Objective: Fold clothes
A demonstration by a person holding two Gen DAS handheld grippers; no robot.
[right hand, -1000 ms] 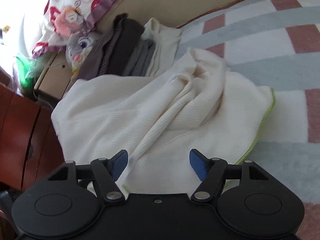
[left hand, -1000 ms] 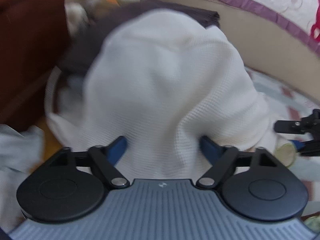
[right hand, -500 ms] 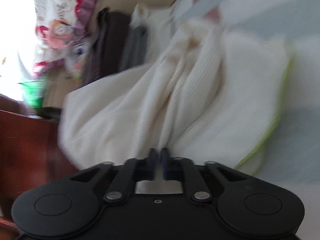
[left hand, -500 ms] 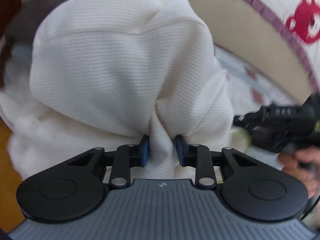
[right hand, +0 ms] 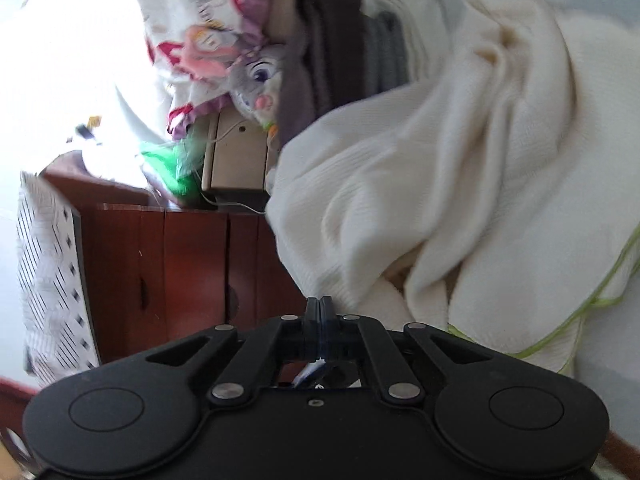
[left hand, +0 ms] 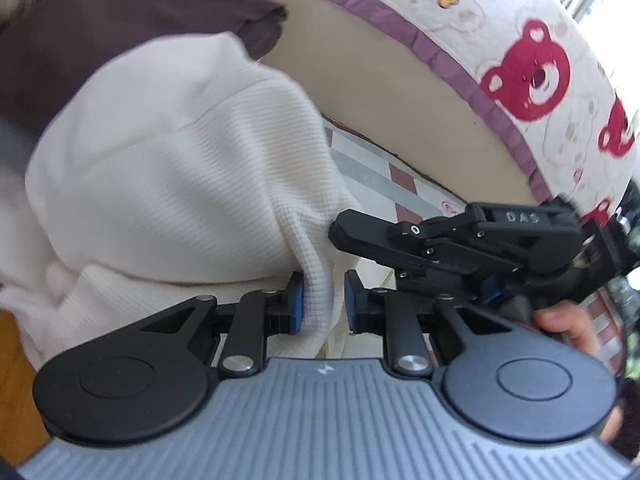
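The left gripper has just been closing its jaws on a fold of the cream waffle-knit garment, heaped on the bed near the folded brown clothes. The right gripper has its jaws fully closed, pinching the garment's edge.

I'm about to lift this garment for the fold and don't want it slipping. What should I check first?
1. Left tool grips the white waffle-knit garment: ok; jaws have just been closing, a fold pinched between them.
2. Right tool grips it: cannot tell; jaws shut, cloth runs to their tip.
3. Tools spread apart: not ok; they sit close together.
4. Garment clear of the folded dark clothes: cannot tell; they overlap in view.
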